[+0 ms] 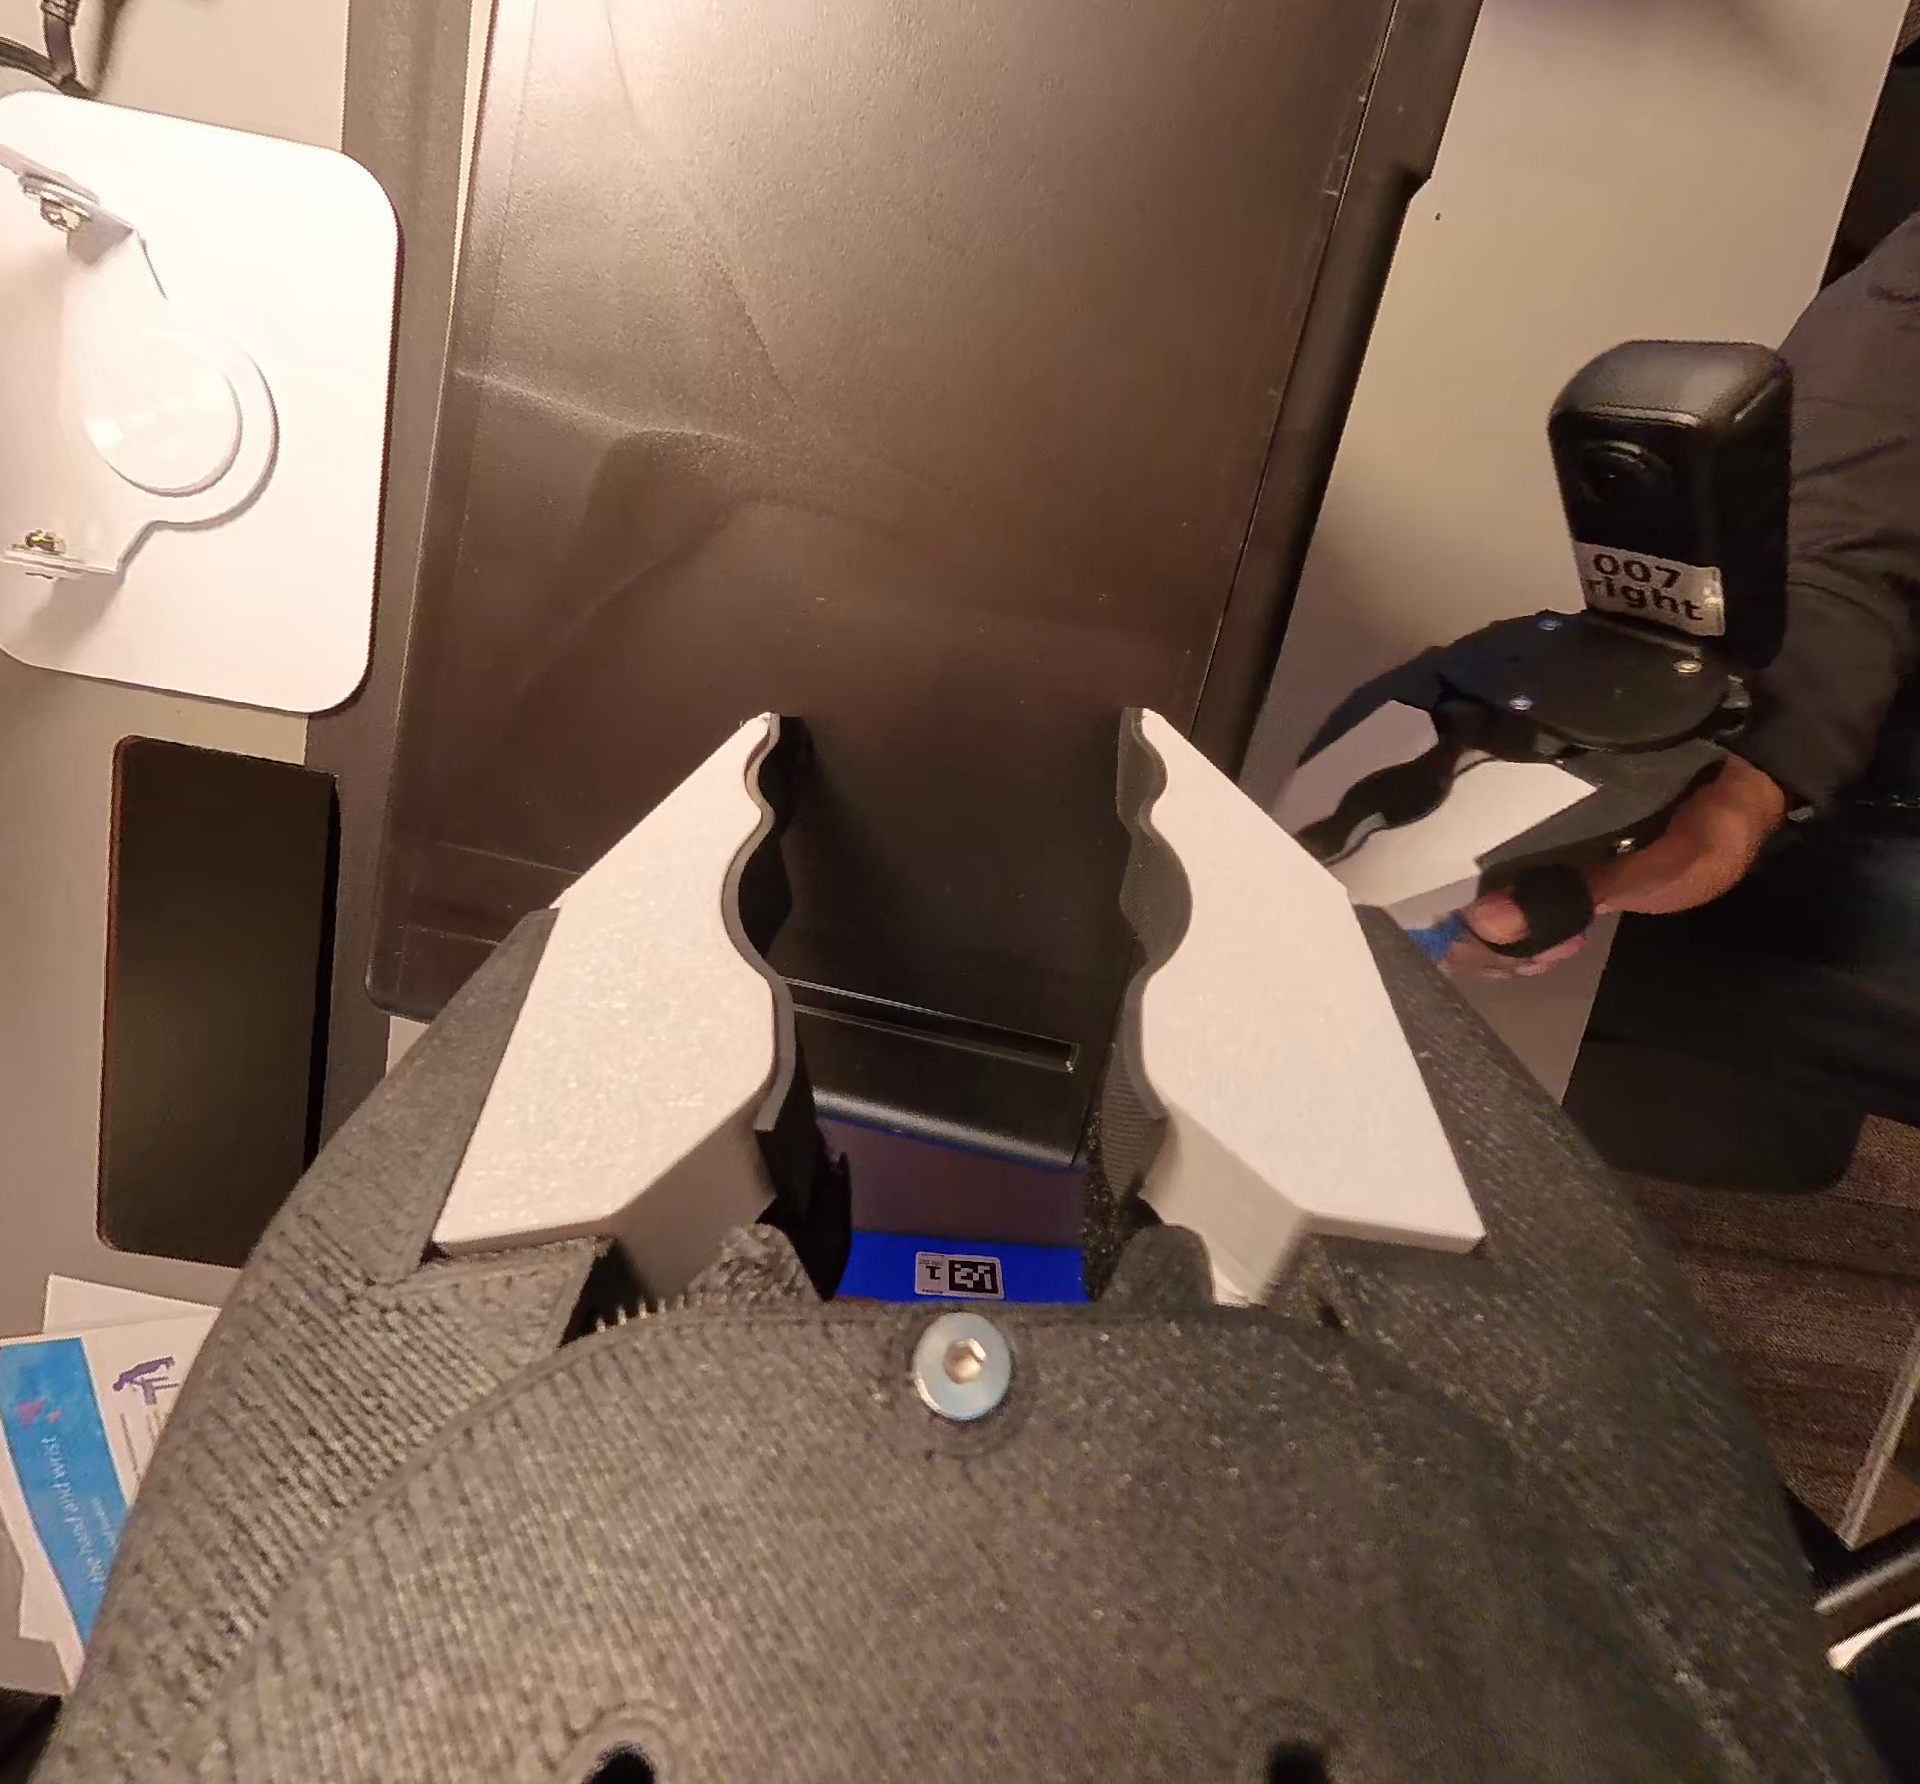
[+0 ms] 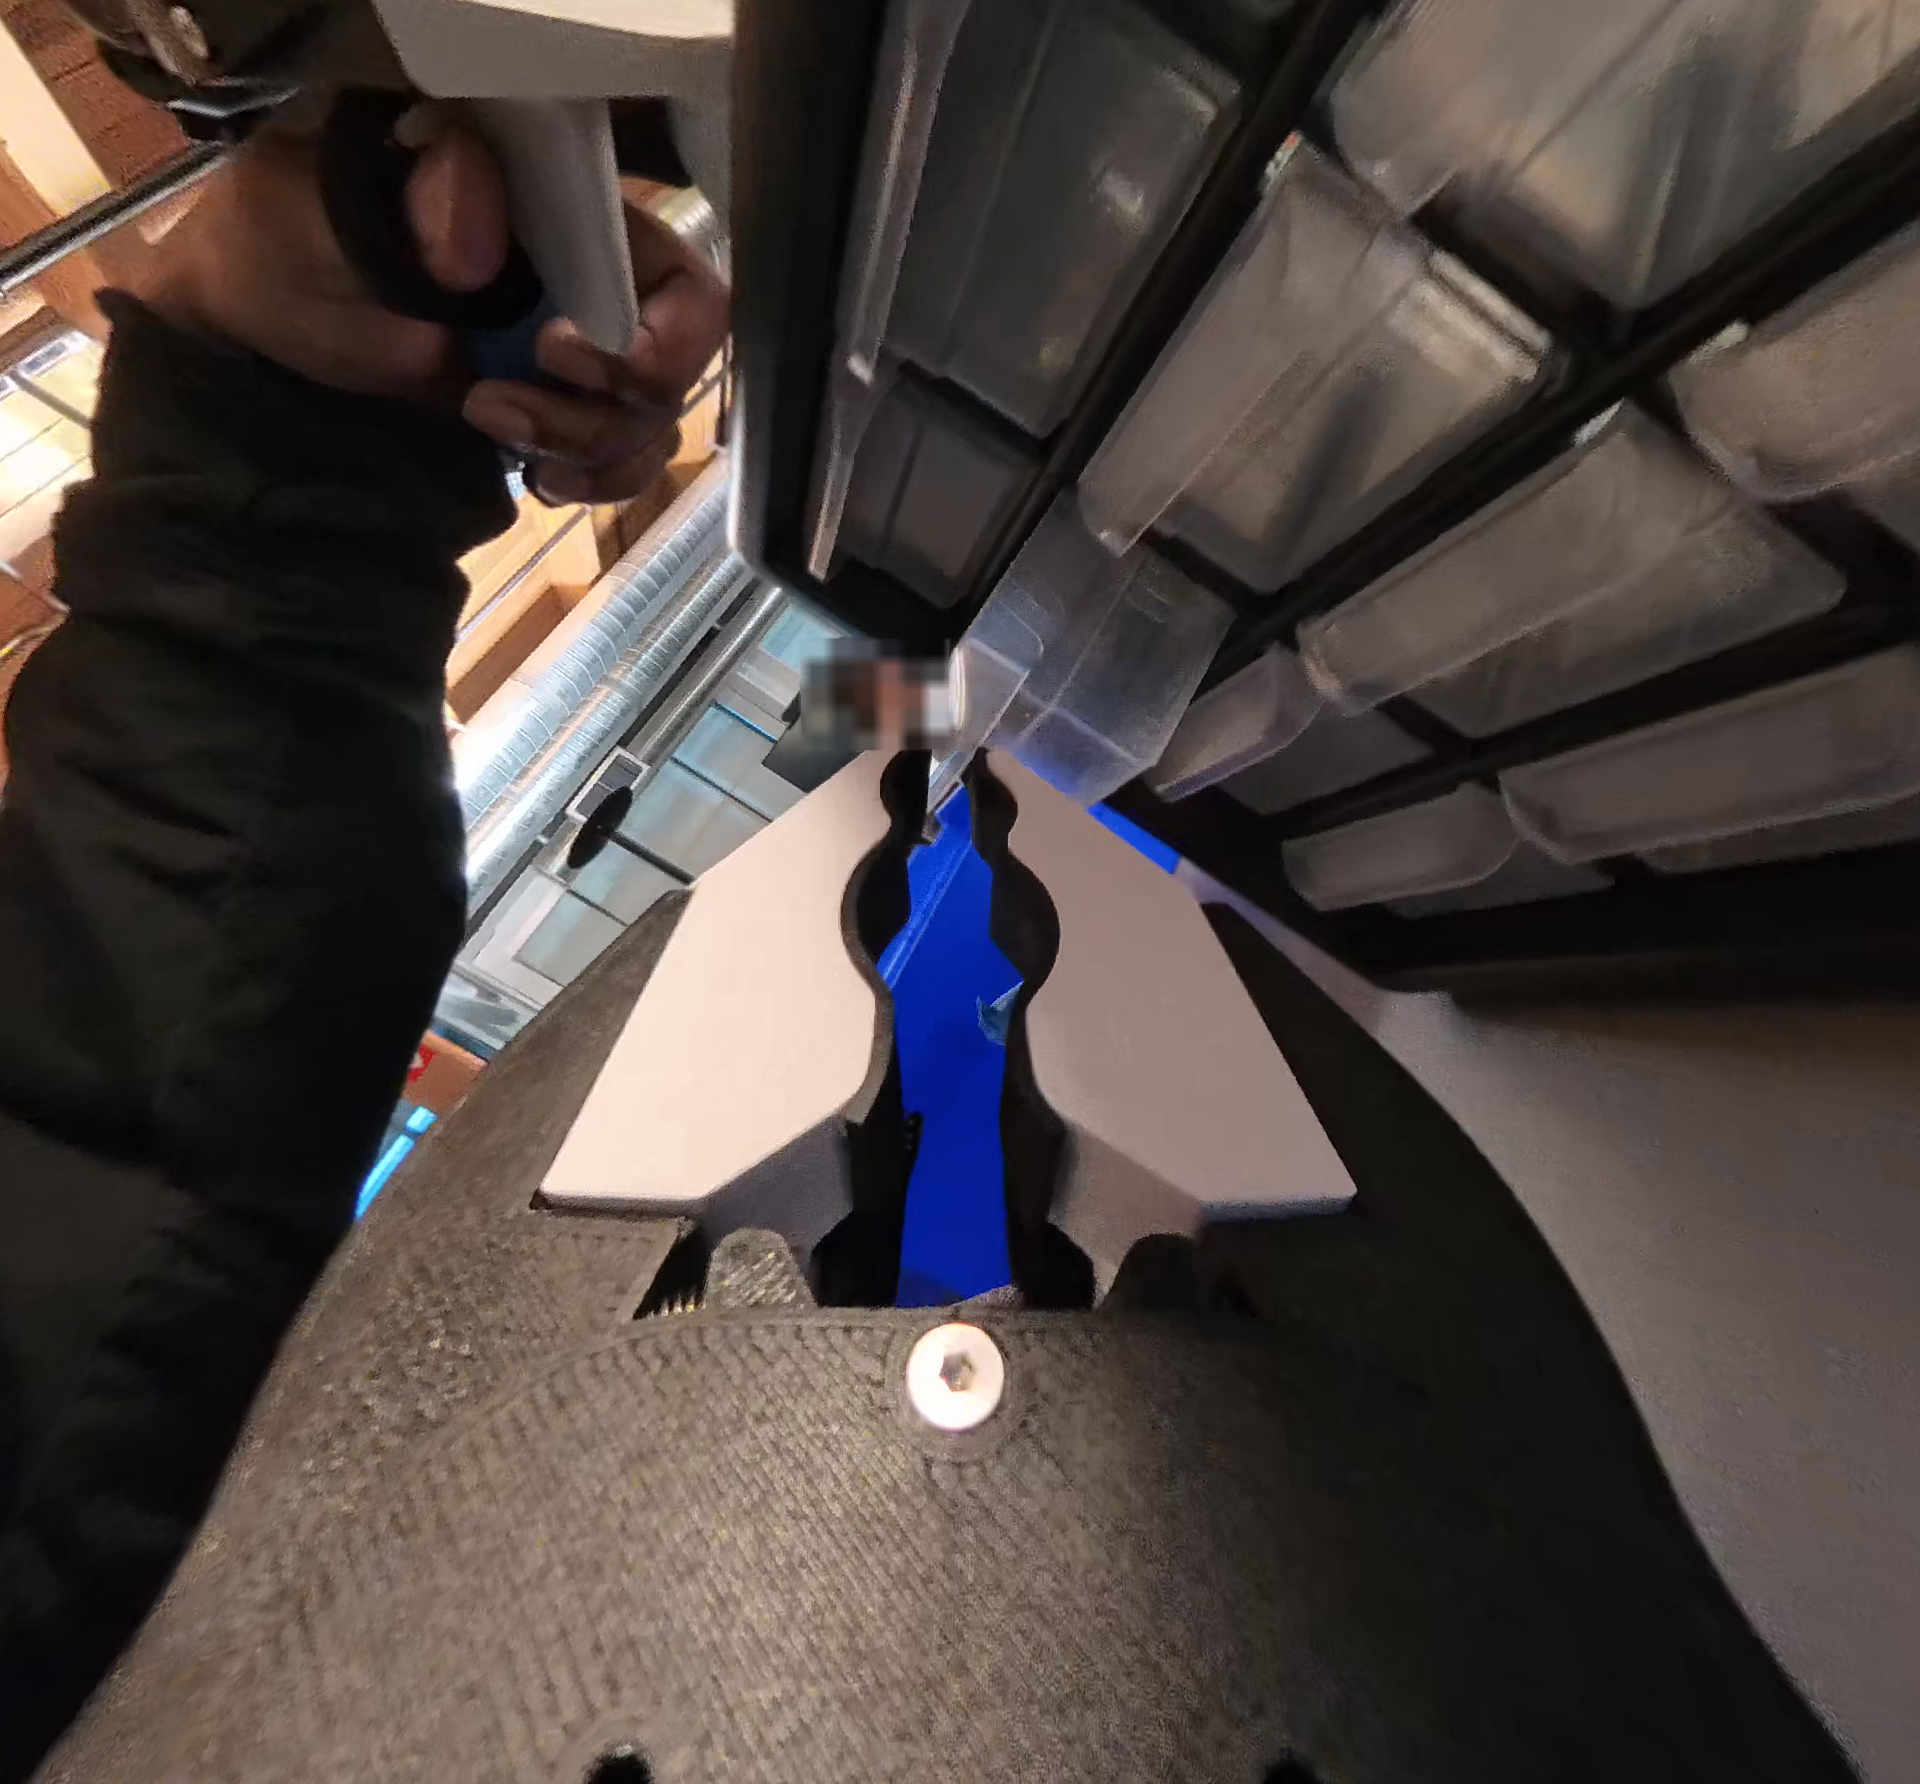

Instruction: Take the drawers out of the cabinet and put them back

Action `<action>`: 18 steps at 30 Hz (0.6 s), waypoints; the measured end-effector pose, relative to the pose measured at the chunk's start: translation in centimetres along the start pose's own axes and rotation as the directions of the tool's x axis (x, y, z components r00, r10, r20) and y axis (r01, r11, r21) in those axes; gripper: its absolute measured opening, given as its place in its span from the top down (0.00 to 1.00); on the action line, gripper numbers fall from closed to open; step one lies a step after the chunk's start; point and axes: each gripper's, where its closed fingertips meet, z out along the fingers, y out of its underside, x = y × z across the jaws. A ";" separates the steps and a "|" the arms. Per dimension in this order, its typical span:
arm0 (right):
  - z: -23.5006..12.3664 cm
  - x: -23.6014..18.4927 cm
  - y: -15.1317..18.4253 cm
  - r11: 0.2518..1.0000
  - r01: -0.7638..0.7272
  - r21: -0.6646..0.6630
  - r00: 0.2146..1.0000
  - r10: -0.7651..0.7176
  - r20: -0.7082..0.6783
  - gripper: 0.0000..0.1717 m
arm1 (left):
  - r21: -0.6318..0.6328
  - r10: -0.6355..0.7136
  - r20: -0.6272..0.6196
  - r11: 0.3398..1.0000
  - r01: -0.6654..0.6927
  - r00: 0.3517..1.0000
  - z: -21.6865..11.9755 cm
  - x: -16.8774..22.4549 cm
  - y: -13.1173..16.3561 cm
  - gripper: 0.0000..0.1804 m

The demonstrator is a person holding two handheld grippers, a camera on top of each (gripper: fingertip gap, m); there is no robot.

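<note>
Only the right wrist view shows the cabinet's front, where the right gripper (image 2: 948,778) pinches the lip of a clear drawer (image 2: 1091,664) jutting from the bottom row. Above the black cabinet (image 1: 935,332), the left gripper (image 1: 951,726) hangs spread wide, gripping nothing.

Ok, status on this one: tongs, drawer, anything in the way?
Left tongs open over cabinet top. Right tongs pinching clear drawer's handle, drawer partly out. Nothing in the way.
</note>
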 end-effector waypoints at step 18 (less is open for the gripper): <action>-6.3 -4.4 3.1 0.993 -0.114 -0.039 0.988 0.117 0.103 0.97 | 0.002 -0.002 0.002 1.000 0.002 1.000 0.0 0.0 0.0 0.60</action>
